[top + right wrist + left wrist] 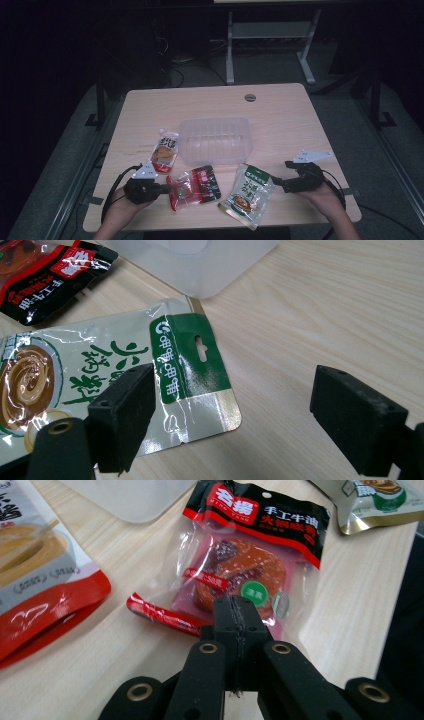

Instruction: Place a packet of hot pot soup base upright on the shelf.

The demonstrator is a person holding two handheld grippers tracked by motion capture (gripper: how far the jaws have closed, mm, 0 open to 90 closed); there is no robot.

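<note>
In the left gripper view a red and black snack packet (240, 555) lies on the wooden table (350, 605). My left gripper (235, 611) is shut on the packet's near edge, which runs in between the black tips. From above, the same gripper (164, 189) sits at the left end of the red packet (195, 190). My right gripper (235, 405) stands open low over the table. Its left jaw is over the hang-hole corner of a green and cream soup packet (100, 375), and its right jaw is over bare wood. In the high view the right gripper (282, 176) is just right of the green packet (247, 195).
A clear plastic tub (215, 140) stands in the middle of the table, behind the packets. An orange and white sauce pouch (165, 150) lies left of it, close to my left gripper. A round cable hole (250, 97) is near the far edge.
</note>
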